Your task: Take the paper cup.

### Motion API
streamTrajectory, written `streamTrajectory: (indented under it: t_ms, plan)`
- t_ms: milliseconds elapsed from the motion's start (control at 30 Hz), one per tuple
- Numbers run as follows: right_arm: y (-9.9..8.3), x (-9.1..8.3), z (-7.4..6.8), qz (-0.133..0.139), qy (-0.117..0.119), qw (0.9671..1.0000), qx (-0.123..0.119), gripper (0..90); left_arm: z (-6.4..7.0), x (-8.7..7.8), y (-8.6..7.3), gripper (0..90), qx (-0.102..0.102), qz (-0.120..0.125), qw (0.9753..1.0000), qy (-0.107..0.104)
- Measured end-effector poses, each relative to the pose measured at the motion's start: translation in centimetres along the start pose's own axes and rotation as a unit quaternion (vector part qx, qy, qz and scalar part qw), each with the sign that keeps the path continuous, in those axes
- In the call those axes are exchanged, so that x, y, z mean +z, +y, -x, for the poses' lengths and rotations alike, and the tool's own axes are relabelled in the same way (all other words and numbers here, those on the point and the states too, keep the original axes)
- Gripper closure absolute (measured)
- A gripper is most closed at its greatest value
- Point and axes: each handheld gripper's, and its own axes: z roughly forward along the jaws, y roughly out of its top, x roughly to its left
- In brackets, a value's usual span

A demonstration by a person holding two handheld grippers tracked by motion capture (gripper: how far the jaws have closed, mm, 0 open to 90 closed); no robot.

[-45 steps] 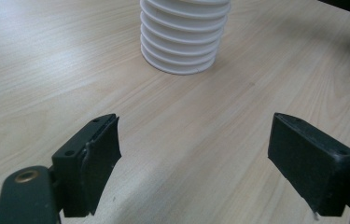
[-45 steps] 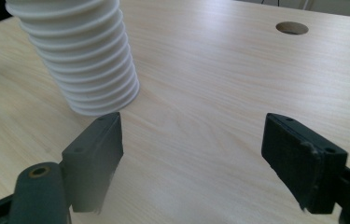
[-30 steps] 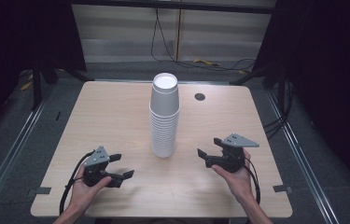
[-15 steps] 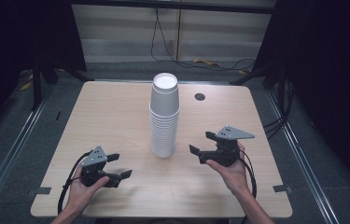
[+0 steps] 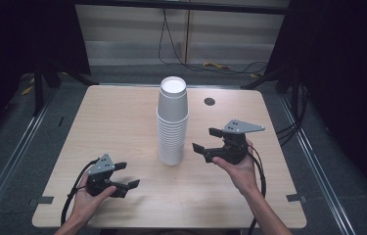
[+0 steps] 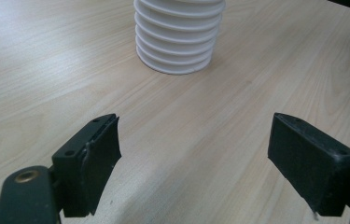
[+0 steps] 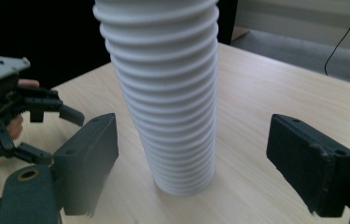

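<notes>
The right gripper is being held off the table with its jaws spread wide and empty, and it is being brought nearer to the stack of white paper cups than half a second ago, its jaws now pointing at the stack's lower half. The stack is standing upright at the middle of the table, untouched. The left gripper is being kept where it was, low at the near left, jaws wide apart and empty.

Cup stack top beyond right gripper view's edge
</notes>
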Motion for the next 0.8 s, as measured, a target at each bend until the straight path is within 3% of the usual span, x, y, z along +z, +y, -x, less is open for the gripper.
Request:
streamTrajectory:
  t_ms: [200,433,633,800]
  plan:
    - [2.1,-0.3,-0.3,0.026,0.007,0.9996,-0.007,15.9,0.0,0.0,0.0,16.6,0.002,0.000,1.0000,0.000]
    - [4.3,0.1,-1.3,0.032,0.017,0.9988,-0.034,14.1,0.0,0.0,0.0,16.6,0.009,-0.005,0.9999,0.002]
    - [6.1,0.1,-1.7,0.049,0.027,0.9976,-0.042,13.8,0.0,0.1,0.0,16.6,0.011,-0.009,0.9999,0.000]
    - [7.8,0.2,-2.0,0.042,0.033,0.9970,-0.056,13.7,-0.1,0.2,0.0,16.6,0.010,-0.009,0.9999,0.000]
